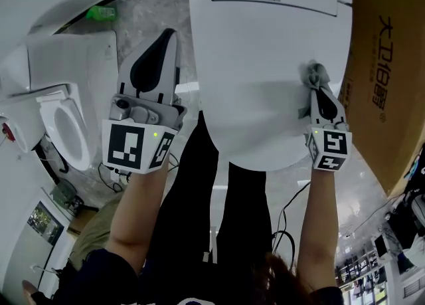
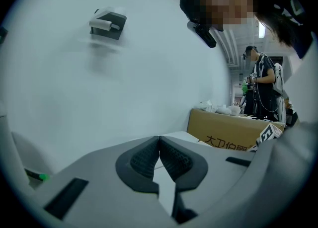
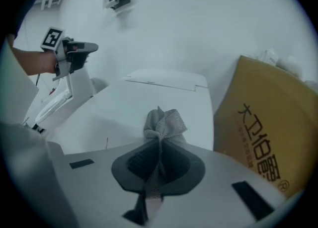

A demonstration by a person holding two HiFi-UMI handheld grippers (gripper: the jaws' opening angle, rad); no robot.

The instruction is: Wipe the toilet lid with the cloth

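A white toilet with its lid [image 1: 265,64] closed fills the middle of the head view. My right gripper [image 1: 315,83] is shut on a bunched grey cloth [image 1: 313,74] and holds it against the lid's right side. In the right gripper view the cloth [image 3: 163,122] sticks out past the jaws over the lid [image 3: 149,103]. My left gripper [image 1: 166,38] hangs in the air left of the toilet, jaws shut with nothing between them; in its own view the left gripper [image 2: 159,138] faces a white wall.
A brown cardboard box [image 1: 385,71] stands close to the toilet's right side. Another white toilet [image 1: 63,124] with an open seat stands at the left. A small green object [image 1: 101,12] lies on the floor behind. Cables [image 1: 292,210] run across the floor near my feet.
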